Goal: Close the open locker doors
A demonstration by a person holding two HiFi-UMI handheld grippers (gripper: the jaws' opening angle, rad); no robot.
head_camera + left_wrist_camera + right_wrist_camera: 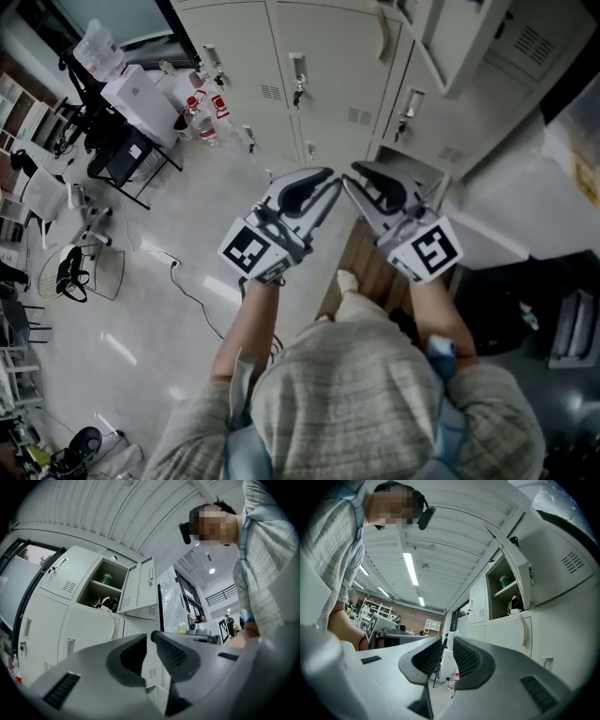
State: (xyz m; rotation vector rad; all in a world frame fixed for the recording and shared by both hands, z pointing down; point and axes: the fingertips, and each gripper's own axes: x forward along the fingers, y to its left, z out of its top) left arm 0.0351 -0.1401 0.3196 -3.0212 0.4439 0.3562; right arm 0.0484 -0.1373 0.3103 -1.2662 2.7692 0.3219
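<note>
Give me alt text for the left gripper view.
An upper compartment of the pale grey metal lockers stands open, its door swung out rightward, a green container inside. In the foreground the left hand-held gripper holds its dark grey jaws slightly apart, nothing between them. A person in a grey knitted top fills the right edge.

Lab-like workroom: grey steel lockers [319, 84] at 12 o'clock, cluttered table [141, 141] at 10 o'clock, loose cable [185, 292] on floor [141, 328], strip lights [410, 569] overhead, brick wall [412, 619] behind.
</note>
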